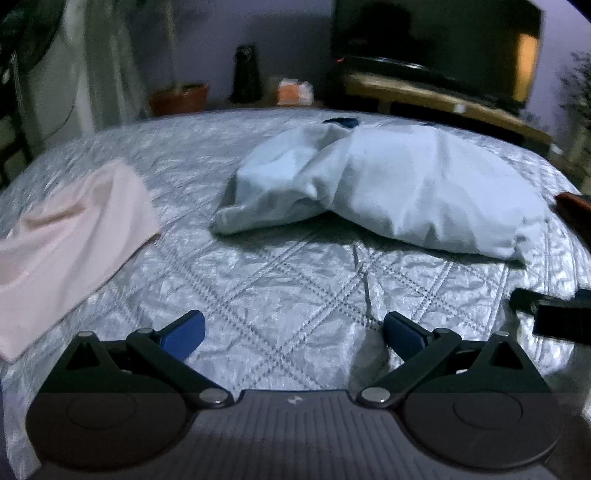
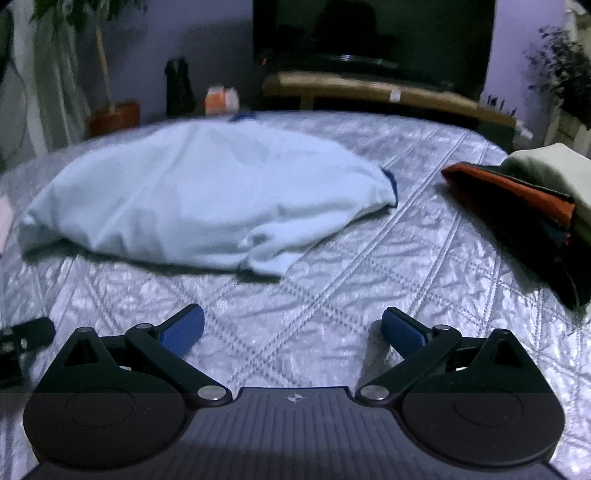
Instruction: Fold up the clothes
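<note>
Dim bluish light is filling the room. A bed (image 2: 369, 258) under a silvery quilted cover is taking up the foreground. Beyond the bed, a dark television (image 2: 373, 33) is sitting on a wooden stand (image 2: 369, 92) against a pale wall (image 2: 207, 37). Left of the stand, a potted plant (image 2: 110, 114) is standing.

Pale-blue garment (image 1: 388, 184) (quilt (image 1: 277, 295) silver-grey).

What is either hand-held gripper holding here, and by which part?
Nothing. The left hand-held gripper and right hand-held gripper are both open over the bedspread, short of the light blue garment.
</note>
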`<move>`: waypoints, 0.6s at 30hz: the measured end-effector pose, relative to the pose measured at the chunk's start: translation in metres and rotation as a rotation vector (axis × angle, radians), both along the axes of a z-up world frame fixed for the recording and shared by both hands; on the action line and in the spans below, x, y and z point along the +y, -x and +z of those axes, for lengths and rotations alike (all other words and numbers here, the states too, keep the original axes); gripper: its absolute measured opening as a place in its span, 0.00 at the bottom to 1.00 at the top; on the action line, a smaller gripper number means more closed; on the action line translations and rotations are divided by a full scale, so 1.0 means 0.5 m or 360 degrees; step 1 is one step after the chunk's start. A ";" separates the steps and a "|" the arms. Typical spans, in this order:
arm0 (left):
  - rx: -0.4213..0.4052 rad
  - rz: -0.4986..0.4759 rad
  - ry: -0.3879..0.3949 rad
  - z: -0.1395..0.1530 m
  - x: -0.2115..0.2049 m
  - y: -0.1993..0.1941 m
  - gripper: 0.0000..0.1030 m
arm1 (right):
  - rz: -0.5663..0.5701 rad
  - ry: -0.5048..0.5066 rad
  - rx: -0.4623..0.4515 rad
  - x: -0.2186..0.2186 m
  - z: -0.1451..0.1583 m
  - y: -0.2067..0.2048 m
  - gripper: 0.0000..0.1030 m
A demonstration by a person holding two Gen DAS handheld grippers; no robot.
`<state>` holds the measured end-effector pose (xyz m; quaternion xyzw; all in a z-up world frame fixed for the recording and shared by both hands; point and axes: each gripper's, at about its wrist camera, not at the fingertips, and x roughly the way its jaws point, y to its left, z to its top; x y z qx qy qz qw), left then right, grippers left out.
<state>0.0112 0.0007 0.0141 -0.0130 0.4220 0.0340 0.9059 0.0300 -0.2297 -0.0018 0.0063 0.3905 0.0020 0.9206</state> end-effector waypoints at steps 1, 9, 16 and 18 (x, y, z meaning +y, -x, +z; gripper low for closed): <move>0.0104 0.0024 0.0028 0.008 -0.001 -0.004 0.98 | -0.0017 -0.0019 0.0023 -0.001 0.004 0.008 1.00; 0.0077 -0.0014 0.0178 0.117 0.021 0.081 0.90 | -0.0101 -0.0038 0.0057 0.003 0.079 0.125 1.00; 0.0028 -0.0047 -0.0014 0.236 0.050 0.188 0.83 | -0.0101 -0.0068 -0.0003 0.011 0.176 0.264 1.00; 0.0004 -0.0096 -0.0010 0.258 0.058 0.220 0.83 | -0.0072 0.0030 -0.0021 0.022 0.200 0.301 1.00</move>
